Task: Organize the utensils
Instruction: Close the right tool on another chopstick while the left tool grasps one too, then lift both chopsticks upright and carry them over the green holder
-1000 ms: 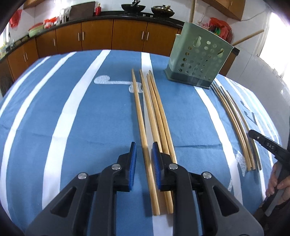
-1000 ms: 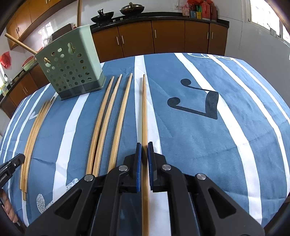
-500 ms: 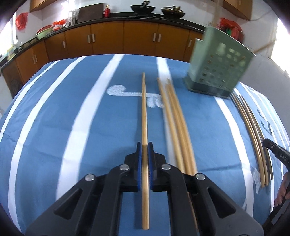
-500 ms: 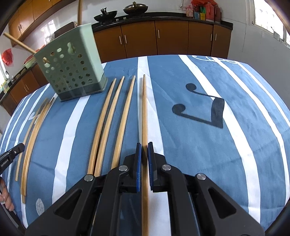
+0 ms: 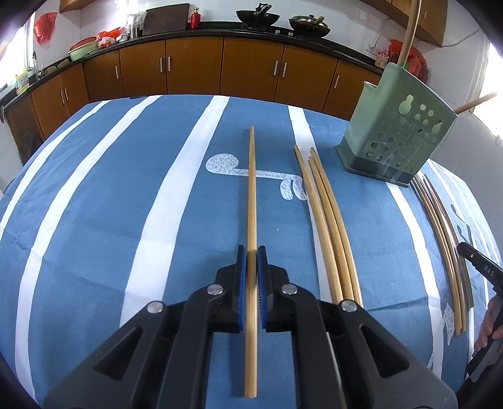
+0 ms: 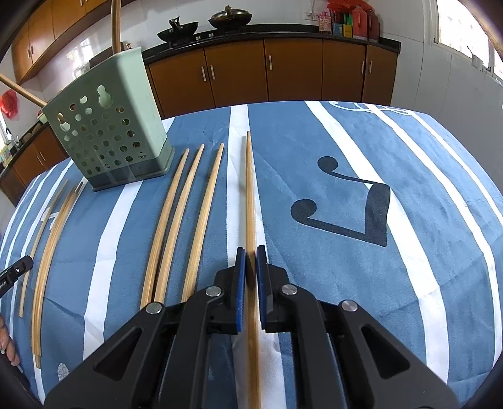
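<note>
L claw grips chopstick, black note motif R view only

Beyond the fingers, brown cabinets line the far wall, 2 black woks on their countertop.

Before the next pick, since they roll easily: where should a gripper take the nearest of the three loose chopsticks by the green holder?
Grip the chopstick on its thicker near part, coming straight down with one finger either side across its width. It lies flat on the tablecloth, tip toward the holder, slightly apart from its two neighbours, so fingers fit best there.
</note>
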A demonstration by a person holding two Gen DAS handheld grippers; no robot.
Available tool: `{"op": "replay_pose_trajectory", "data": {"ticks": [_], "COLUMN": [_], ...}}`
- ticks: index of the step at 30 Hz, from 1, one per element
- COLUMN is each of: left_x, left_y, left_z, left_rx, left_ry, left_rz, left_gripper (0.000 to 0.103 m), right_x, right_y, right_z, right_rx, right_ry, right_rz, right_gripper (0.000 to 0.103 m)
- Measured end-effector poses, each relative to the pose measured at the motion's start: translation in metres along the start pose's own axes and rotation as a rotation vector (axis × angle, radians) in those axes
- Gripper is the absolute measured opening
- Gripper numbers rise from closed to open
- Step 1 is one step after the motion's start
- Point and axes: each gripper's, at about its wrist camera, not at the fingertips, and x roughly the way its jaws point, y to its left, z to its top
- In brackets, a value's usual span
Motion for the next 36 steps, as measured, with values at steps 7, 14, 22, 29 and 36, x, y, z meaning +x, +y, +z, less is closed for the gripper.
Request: {"op": "replay_pose_trajectory", "data": {"ticks": [7,14,22,29,36], "left_x": [0.000,0.000,0.000,-0.003,-0.010], "left_y": [0.000,0.001,0.001,-0.002,-0.004], "left_z": [0.000,0.000,0.000,-0.003,-0.012], "left_rx": [0.001,-0.006,-0.006,0.014,0.030], "left_ry": [0.000,0.000,0.001,0.001,0.003], "left_rz": [0.002,-0.007,-0.007,0.012,0.025], "left_gripper": [0.009,0.009,0.009,0.009,0.009], "right_x": [0.000,0.000,0.001,-0.003,-0.011], "right_y": [0.002,0.002,0.003,0.007,0.005], "right_z": [0.000,-0.001,-0.001,-0.005,-0.015], "right_rx": [-0.005,-0.006,-0.006,-0.029,-0.033], "right_ry": [0.000,0.000,0.000,0.001,0.003], "right_rz": [-0.007,-0.008,-0.008,-0.026,-0.011], "right_gripper": [0.008,0.008,0.009,0.009,0.008]}}
